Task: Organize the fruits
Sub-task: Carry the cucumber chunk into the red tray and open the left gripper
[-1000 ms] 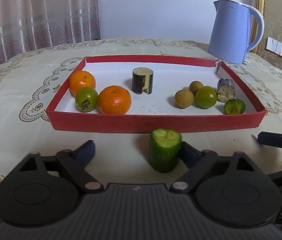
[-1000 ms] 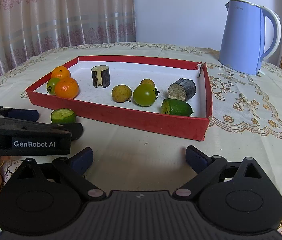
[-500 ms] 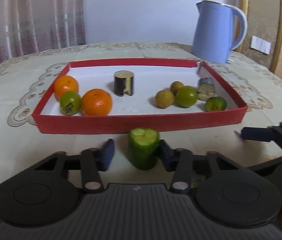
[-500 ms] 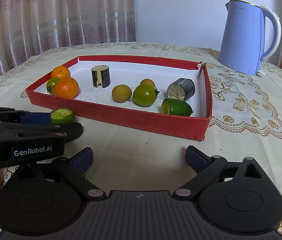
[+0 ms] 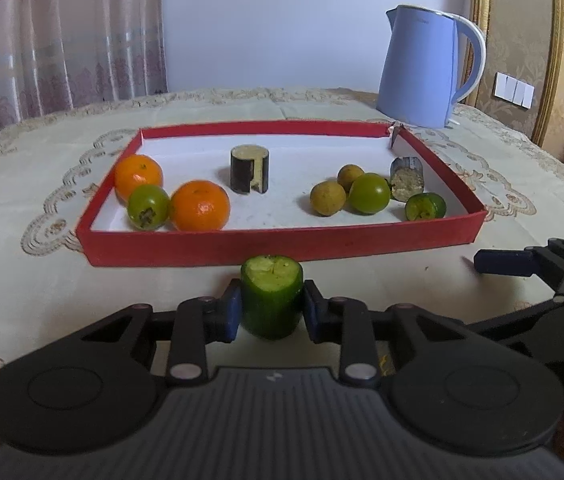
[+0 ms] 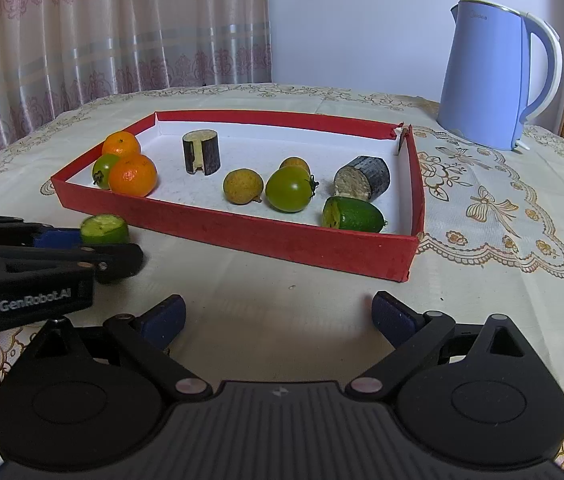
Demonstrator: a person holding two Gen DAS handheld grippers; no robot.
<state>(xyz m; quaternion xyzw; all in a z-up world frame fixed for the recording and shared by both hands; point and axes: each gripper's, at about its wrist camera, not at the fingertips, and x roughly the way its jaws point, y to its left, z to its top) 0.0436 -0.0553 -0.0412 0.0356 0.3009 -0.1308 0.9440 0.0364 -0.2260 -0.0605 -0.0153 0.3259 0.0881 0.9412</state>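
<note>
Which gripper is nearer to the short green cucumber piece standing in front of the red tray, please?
Left. The left gripper is shut on the short green cucumber piece; the right gripper hangs open off to its right, apart from it.

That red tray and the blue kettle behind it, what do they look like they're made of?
The red tray looks like thin cardboard: matte red outside, white inside, with a far corner split open where the walls meet. The blue kettle seems to be smooth plastic, pale blue with a soft sheen, a lighter handle and a thin metal-looking rim; whether there is steel inside cannot be seen.
</note>
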